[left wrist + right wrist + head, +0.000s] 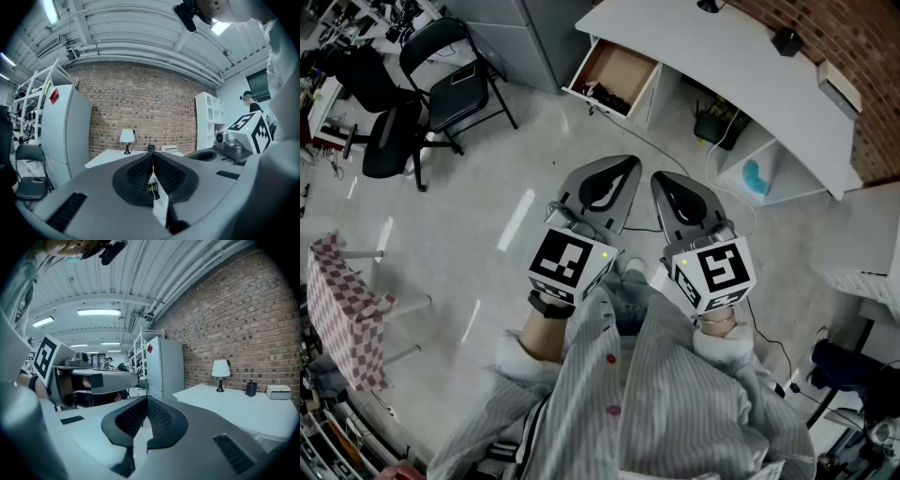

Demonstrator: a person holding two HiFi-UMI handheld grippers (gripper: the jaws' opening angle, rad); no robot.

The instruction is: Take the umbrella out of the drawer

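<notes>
We hold both tools level and side by side over the pale floor (487,225), well short of the white tabletop (722,66). The left tongs (626,161) are pressed together with nothing between their ribbed pads, and the right tongs (662,176) are pressed together and empty too. The drawer (623,66) stands pulled out under the tabletop's left end, its brown bottom showing. Dark clutter (605,94) lies along its near edge, too small for us to tell whether the umbrella is among it. Between the tongs and the drawer a thin cable (661,150) trails across the floor. Left of the drawer stand a black folding chair (455,70) and a black office chair (389,141), and nearer us on the left is a stand draped in checked cloth (342,309). A blue thing (755,178) sits in the open shelf under the tabletop. On the tabletop are a small lamp (126,138), a dark cup (151,148) and a white box (169,149), with a tall white cabinet (65,131) beside it against the brick wall (150,103).
</notes>
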